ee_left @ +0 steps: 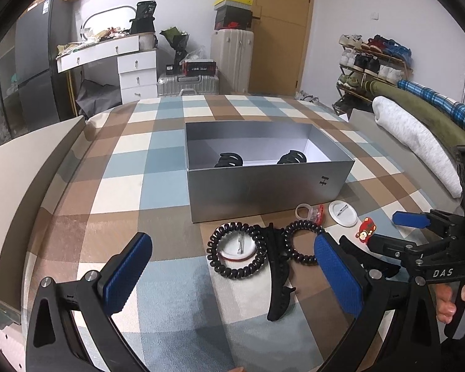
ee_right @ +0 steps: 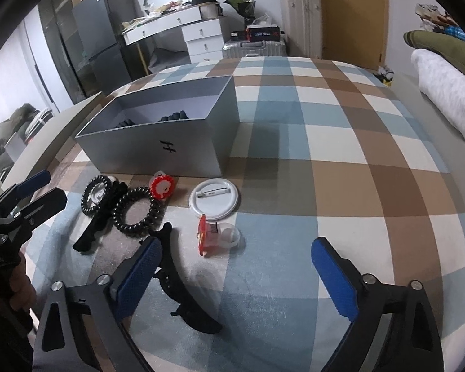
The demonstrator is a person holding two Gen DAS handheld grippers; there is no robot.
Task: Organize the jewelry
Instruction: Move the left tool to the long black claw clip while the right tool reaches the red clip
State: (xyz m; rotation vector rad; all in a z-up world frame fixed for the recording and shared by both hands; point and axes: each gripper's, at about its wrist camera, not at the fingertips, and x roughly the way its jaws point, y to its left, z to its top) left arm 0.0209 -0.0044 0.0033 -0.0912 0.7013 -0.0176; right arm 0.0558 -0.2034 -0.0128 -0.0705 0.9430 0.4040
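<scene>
A silver box [ee_left: 263,189] [ee_right: 158,152] stands open on the plaid bed, with two black claw clips [ee_left: 229,159] inside. In front of it lie two black spiral hair ties [ee_left: 235,251] [ee_right: 136,212], a long black hair clip [ee_left: 277,276], a white pin badge [ee_left: 342,214] [ee_right: 214,198], a red-and-clear ring [ee_left: 310,212] [ee_right: 161,186] and a red monkey charm [ee_left: 367,232] [ee_right: 212,234]. My left gripper [ee_left: 232,266] is open, low over the hair ties and the long clip. My right gripper [ee_right: 237,276] [ee_left: 384,229] is open just behind the monkey charm. A second black hair clip [ee_right: 186,291] lies by its left finger.
Rolled white, green and blue-plaid blankets [ee_left: 418,136] line the bed's right side. A beige board [ee_left: 31,167] borders the left edge. Beyond the bed stand a white dresser [ee_left: 121,62], suitcases [ee_left: 231,59] and a shoe rack [ee_left: 372,65]. A hand [ee_left: 452,300] holds the right gripper's handle.
</scene>
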